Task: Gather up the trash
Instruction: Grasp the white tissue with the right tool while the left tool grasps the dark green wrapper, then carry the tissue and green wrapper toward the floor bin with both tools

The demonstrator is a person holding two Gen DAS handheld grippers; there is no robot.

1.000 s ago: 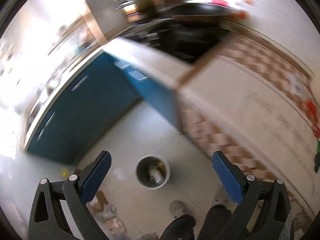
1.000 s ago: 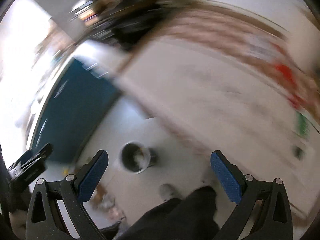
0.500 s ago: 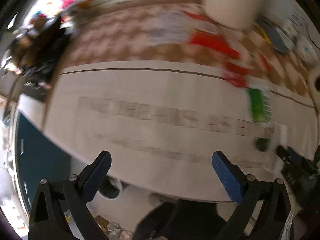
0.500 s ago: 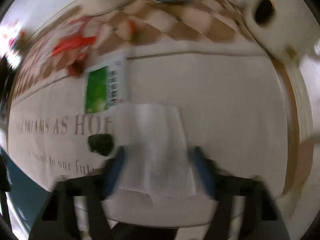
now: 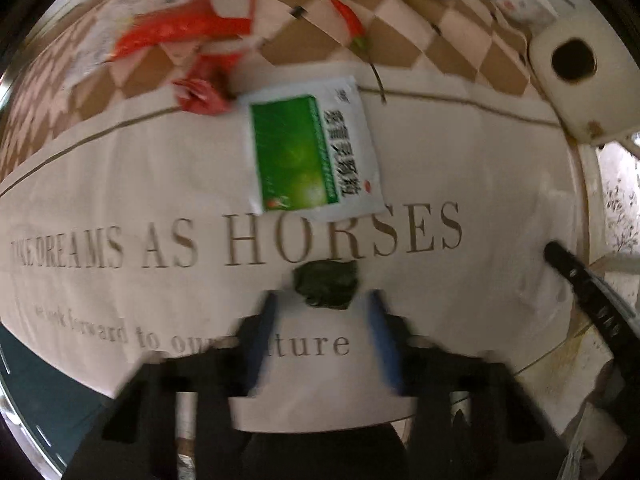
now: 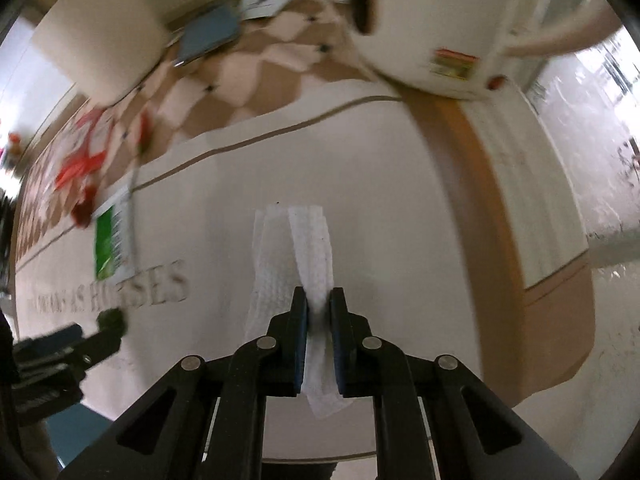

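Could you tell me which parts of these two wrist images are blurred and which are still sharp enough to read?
Left wrist view: the left hand-held gripper is smeared by motion, while the green packet and tablecloth lettering stay fairly legible. Right wrist view: the right hand-held gripper and pinched paper towel are crisp; the table background streaks, and window glare washes out the right edge.

Counts, both wrist views:
- green-and-white sachet (image 5: 314, 151): 1
- dark crumpled wad (image 5: 326, 283): 1
- red wrappers (image 5: 188, 24): 2, one large, one small crumpled piece (image 5: 200, 94)
- red chili pepper (image 5: 351, 24): 1
- white paper towel (image 6: 298, 256): 1
- white appliance with round dark opening (image 5: 576, 80): 1
- grippers: 2, left gripper (image 5: 324, 344) and right gripper (image 6: 319, 316)
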